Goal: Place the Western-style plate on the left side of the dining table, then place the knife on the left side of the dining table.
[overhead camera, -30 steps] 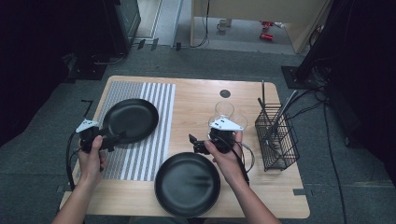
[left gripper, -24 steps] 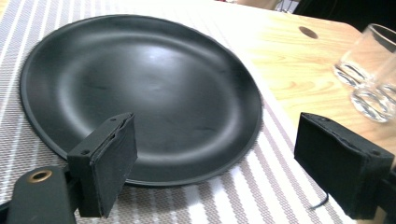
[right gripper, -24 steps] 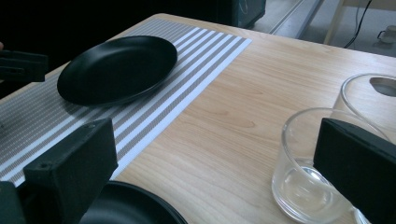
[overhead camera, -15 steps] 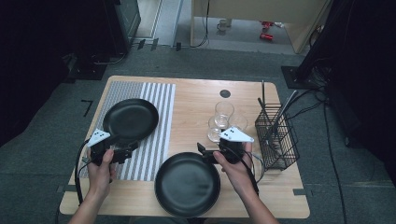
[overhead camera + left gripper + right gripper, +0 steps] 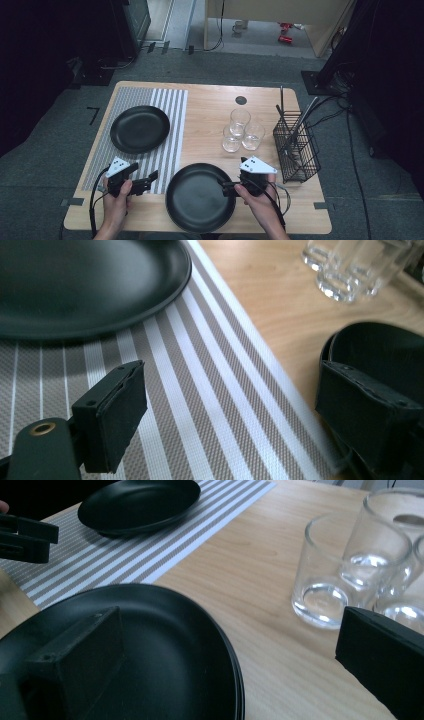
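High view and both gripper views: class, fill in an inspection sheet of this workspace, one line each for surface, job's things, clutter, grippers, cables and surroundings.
Surface: wooden table, striped placemat on its left part.
Job's things: near black plate on bare wood at the front edge; far black plate on the placemat.
Clutter: three empty glasses grouped together; wire basket with utensils at the right.
Grippers: left gripper open over the placemat, holding nothing; right gripper open, jaws at the near plate's right rim.
Cables: one trails from each gripper; more lie on the floor at the right.
Surroundings: grey carpet, dark equipment around the table.
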